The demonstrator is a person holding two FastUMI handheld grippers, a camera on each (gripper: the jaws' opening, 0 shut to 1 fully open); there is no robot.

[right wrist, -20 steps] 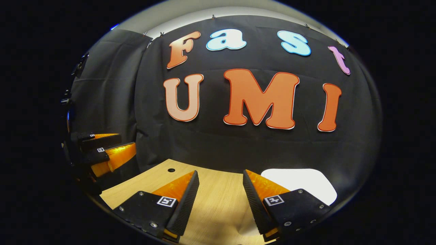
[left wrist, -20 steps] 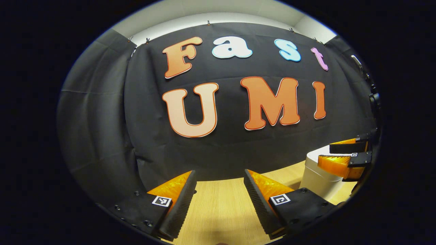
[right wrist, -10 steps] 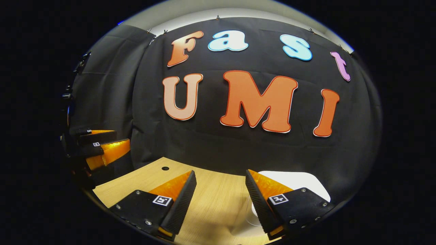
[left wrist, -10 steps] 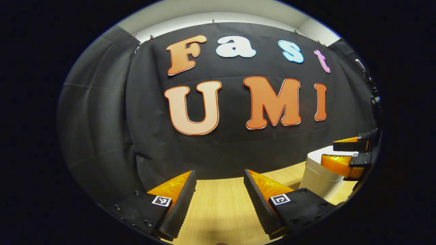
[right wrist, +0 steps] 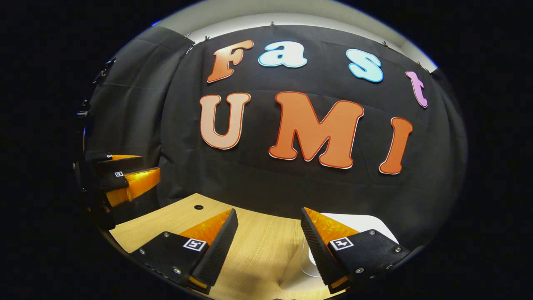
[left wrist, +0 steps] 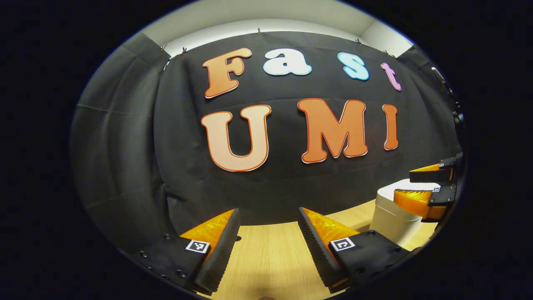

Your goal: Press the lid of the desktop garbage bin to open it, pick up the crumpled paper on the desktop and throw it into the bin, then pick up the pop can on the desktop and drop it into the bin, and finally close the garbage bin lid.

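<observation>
The white desktop bin [left wrist: 389,221] stands on the wooden table [left wrist: 270,258] at the right of the left gripper view, its lid down. My right gripper [left wrist: 404,183] hovers just over that lid, fingers apart. In the right gripper view the flat white lid [right wrist: 374,225] lies low on the right, partly behind one finger. My right gripper [right wrist: 268,221] is open with nothing between its fingers. My left gripper [left wrist: 268,221] is also open and holds nothing, above bare table to the left of the bin. The left gripper [right wrist: 150,166] also shows at the far left of the right gripper view.
The black cloth wall closes off the table's far edge close behind the bin. A small round hole [right wrist: 198,207] sits in the tabletop near the back left. Bare wood [right wrist: 258,246] lies between the two grippers.
In the right gripper view the lid has slid lower and shows less, and the wall has dropped in view. The left gripper has barely moved. Both stay open.
</observation>
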